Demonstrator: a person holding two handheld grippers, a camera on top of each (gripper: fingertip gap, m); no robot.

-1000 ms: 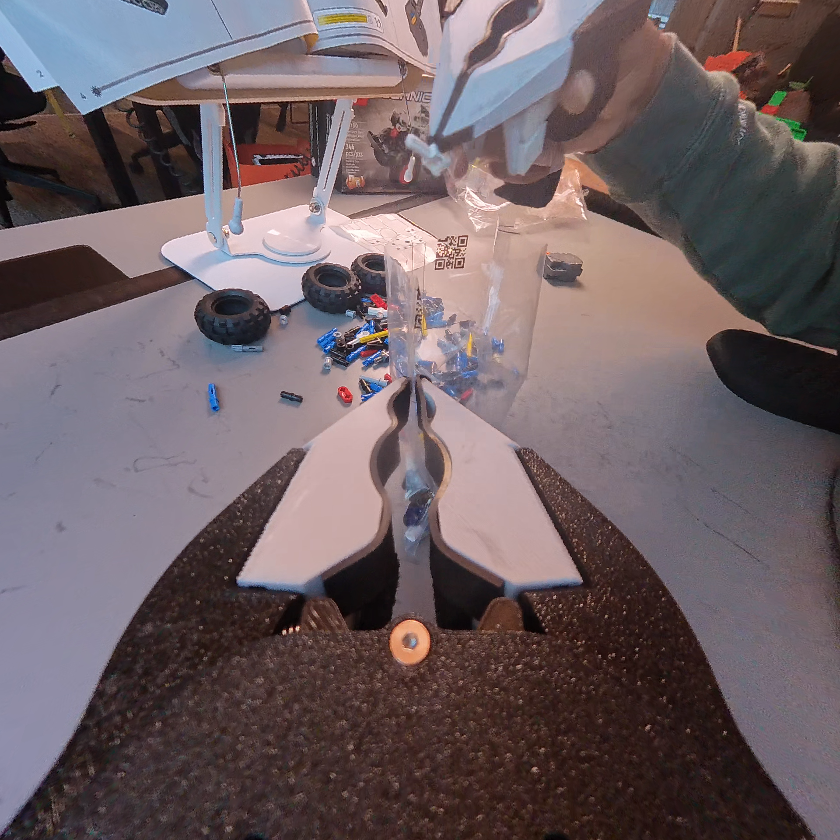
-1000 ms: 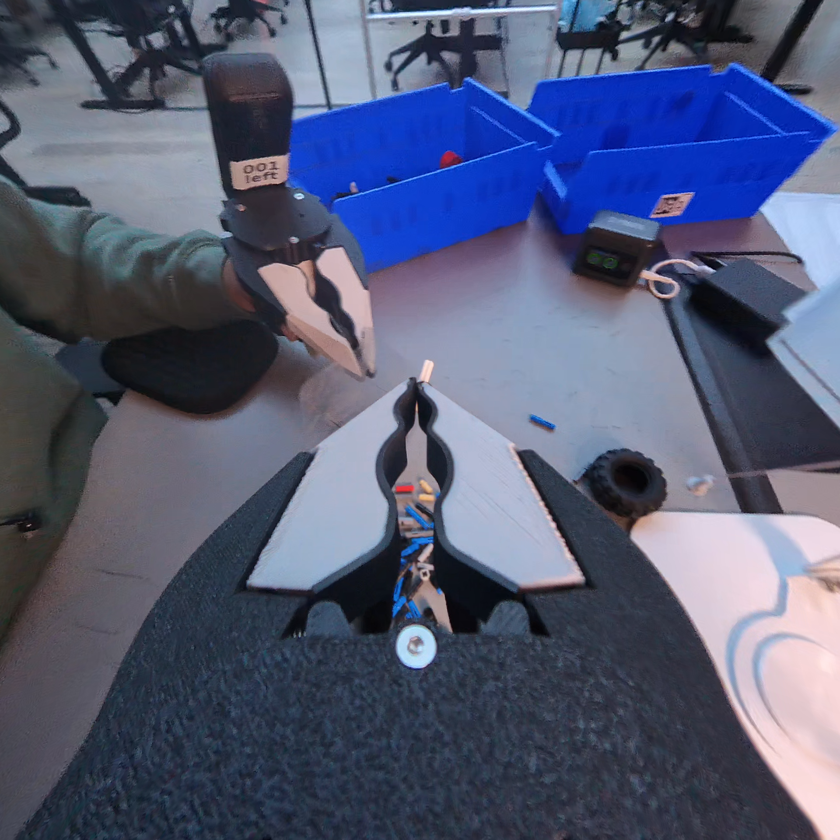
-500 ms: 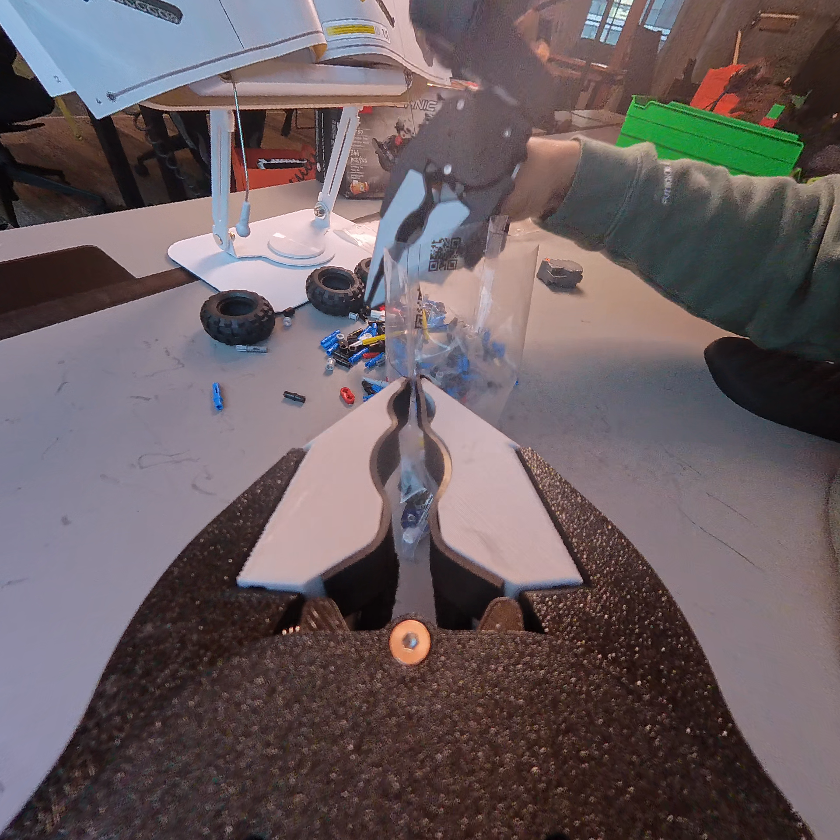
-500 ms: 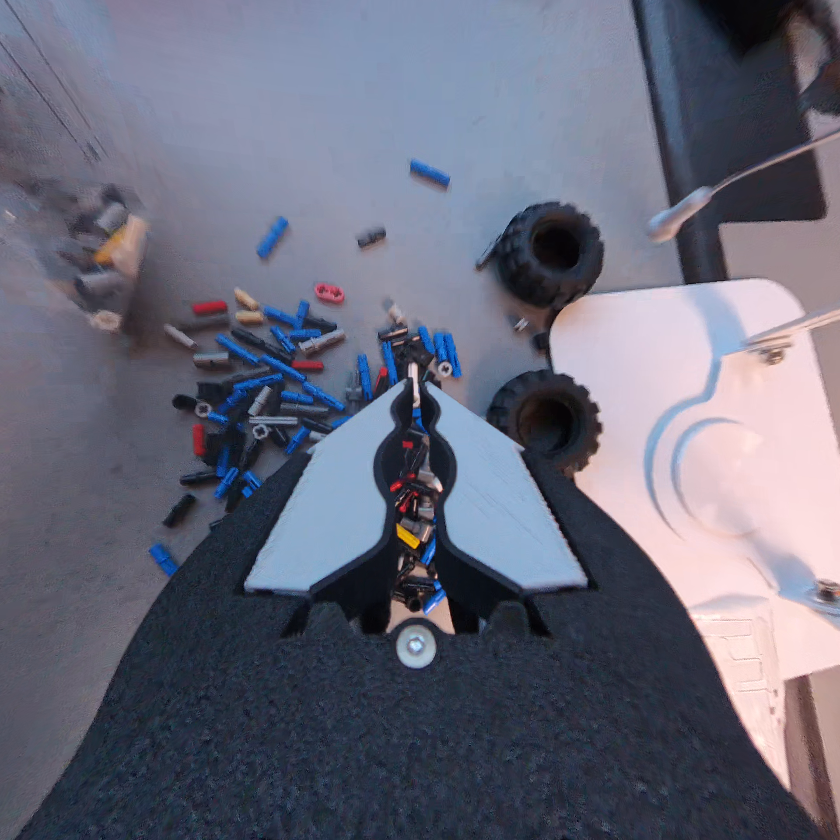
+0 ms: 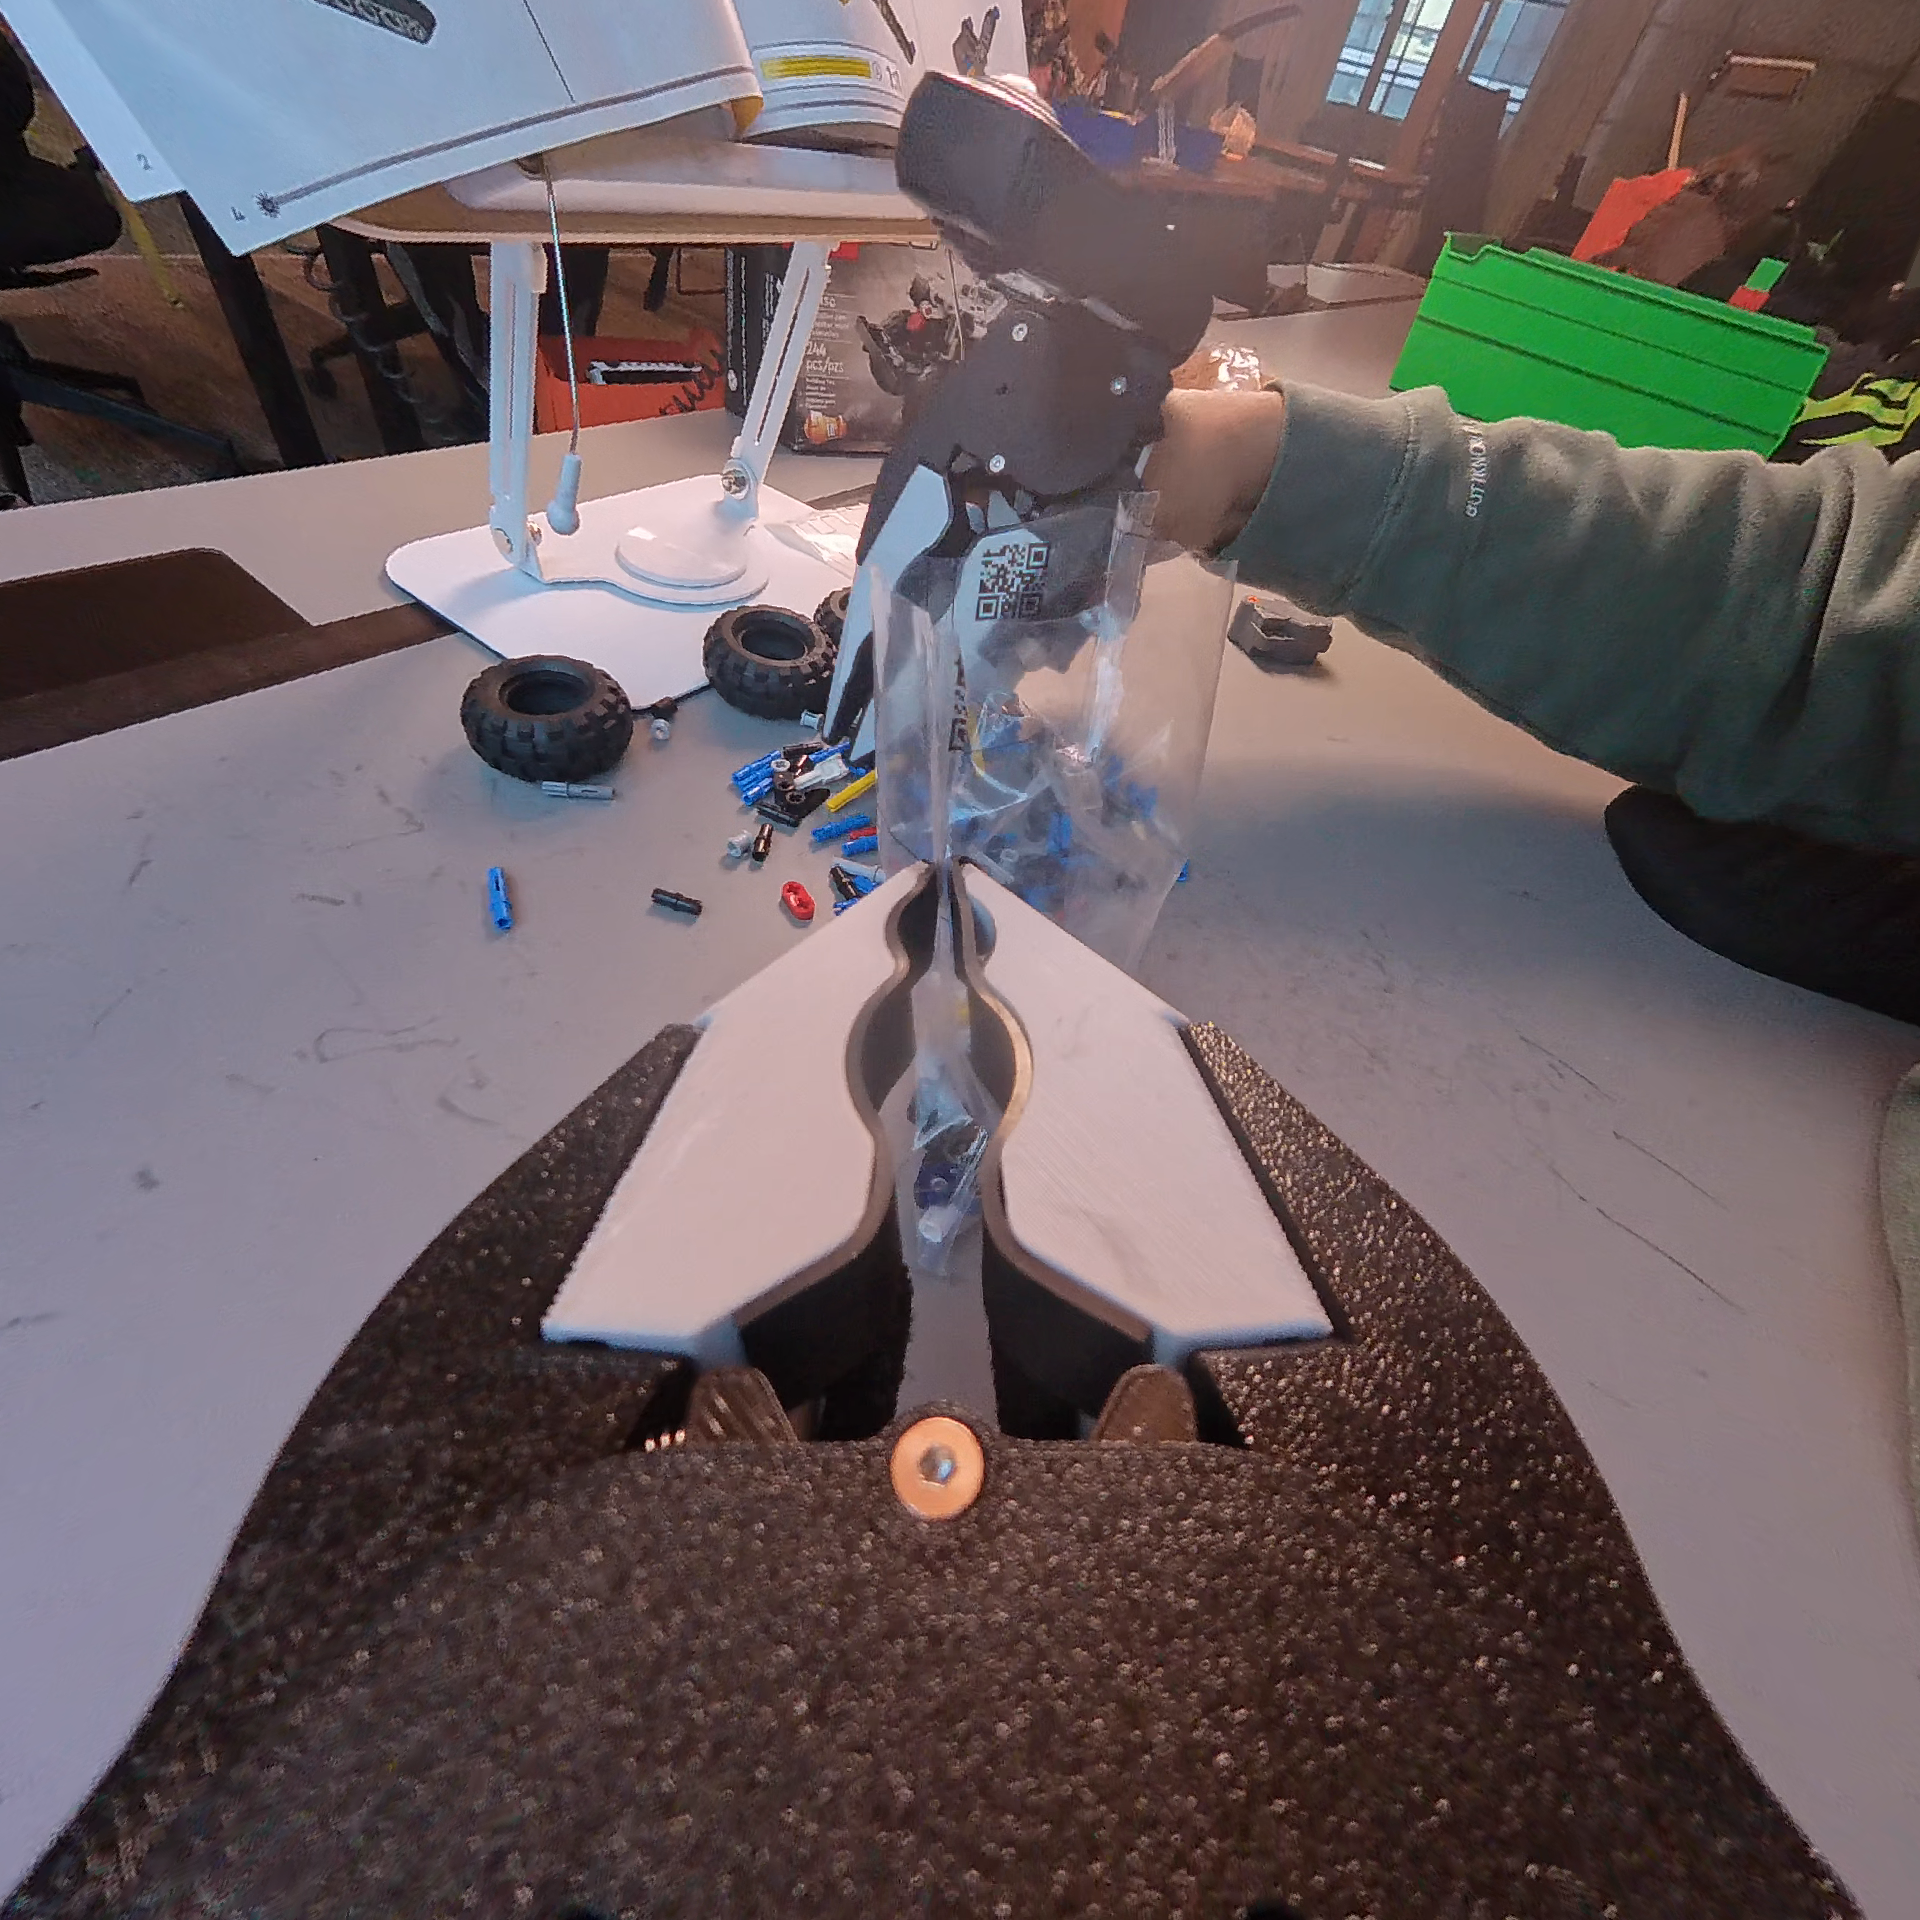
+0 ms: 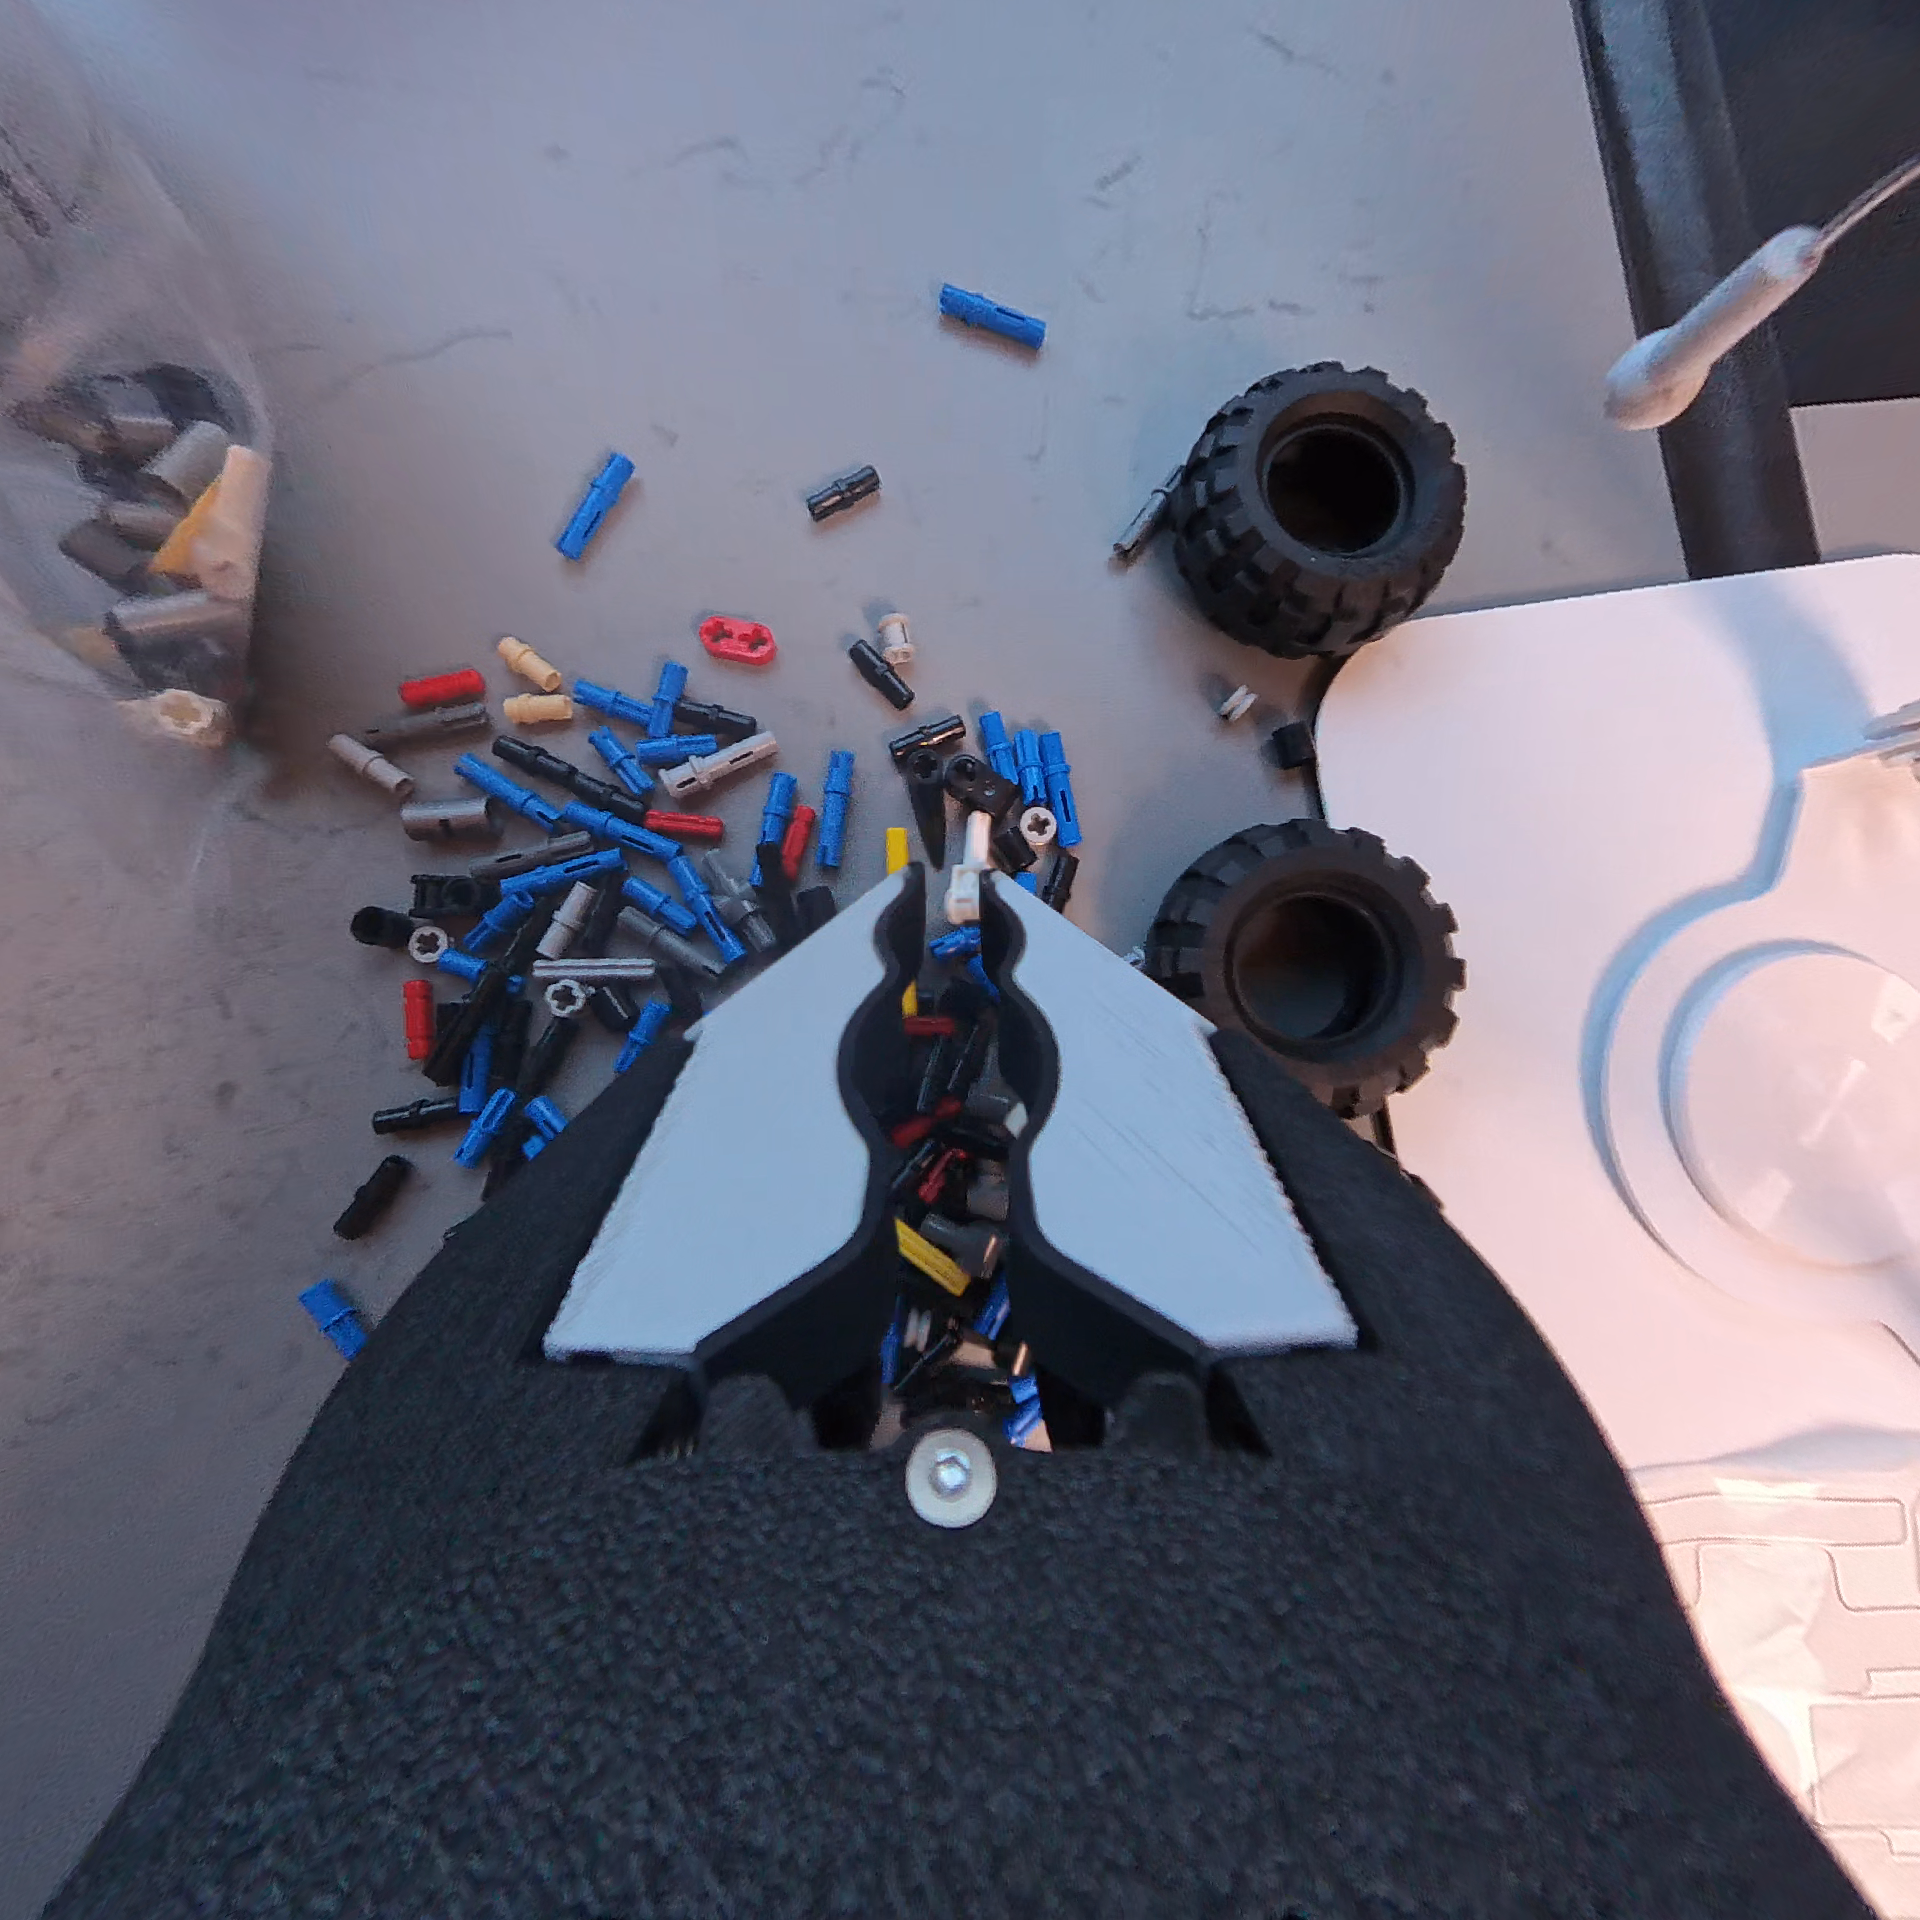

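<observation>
Grey scuffed tabletop point(image 5: 260, 1091) under everything. White flat-based book stand point(image 5: 582, 582) at the far left of the left wrist view, carrying an open printed booklet point(image 5: 395, 94) on its shelf; printing there not repeated. Green plastic bin point(image 5: 1600, 343) far right, beyond the table.

Green-sleeved forearm point(image 5: 1579, 582) reaching in from the right, hand point(image 5: 1210, 457) wrapped round the black handle of the right gripper point(image 5: 844, 732). Tilted steeply down, fingertips aimed at the table by the pile. Seen from its own camera as right gripper point(image 6: 961, 883): pressed nearly together on a small white peg-like piece point(image 6: 966, 878), long axis running along the fingers, tip pointing away from the camera toward the pile.

Left gripper point(image 5: 940, 883) level, low over the table, fingers pinched tight on the edge of a clear plastic bag point(image 5: 1039, 727). Bag standing upright beyond the fingertips, long axis vertical, mouth up, small blue, black and grey pieces gathered in its lower half and in the fold trailing back between the fingers. Square black-and-white code label point(image 5: 1010, 582) on the upper part of the bag.

Two black knobbly rubber tyres point(image 6: 1320, 509) point(image 6: 1304, 961) lying beside the stand's base, hubs facing the right wrist camera. Loose pile of small plastic pins and connectors point(image 6: 623, 852), blue, black, grey, red, tan, one yellow, spread on the table left of the right gripper's fingers. Single blue pin point(image 6: 992, 317) apart from the pile, farther out.
</observation>
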